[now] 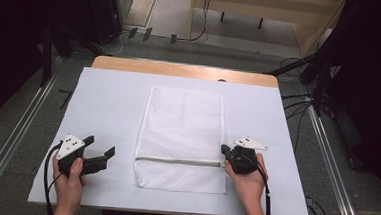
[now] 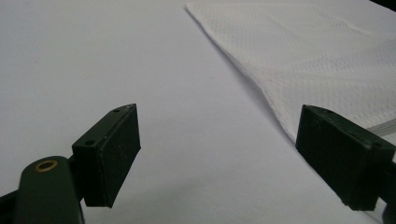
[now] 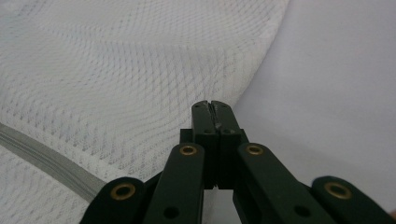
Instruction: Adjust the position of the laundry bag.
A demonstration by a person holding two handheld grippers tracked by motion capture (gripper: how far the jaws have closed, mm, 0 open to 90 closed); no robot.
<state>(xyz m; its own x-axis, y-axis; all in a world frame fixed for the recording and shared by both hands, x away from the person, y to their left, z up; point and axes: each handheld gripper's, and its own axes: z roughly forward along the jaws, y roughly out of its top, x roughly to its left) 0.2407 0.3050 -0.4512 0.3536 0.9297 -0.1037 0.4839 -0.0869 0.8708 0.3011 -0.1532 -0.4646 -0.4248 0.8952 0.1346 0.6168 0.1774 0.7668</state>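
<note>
Mesh bag (image 1: 182,139) lies flat mid-table on the white sheet (image 1: 108,102) in the high view, its grey zipper (image 1: 177,161) running across near the person's edge. At the zipper's right end the right gripper (image 1: 224,150) sits pinched together; whether it clamps the zipper pull I cannot tell. Left of the bag, apart from it, the left gripper (image 1: 100,149) stands wide.

Left gripper view: jaws gape over bare sheet, the bag's edge (image 2: 280,60) beyond them.

Right gripper view: jaws meet above the mesh (image 3: 116,70), zipper (image 3: 42,154) to their left.
</note>
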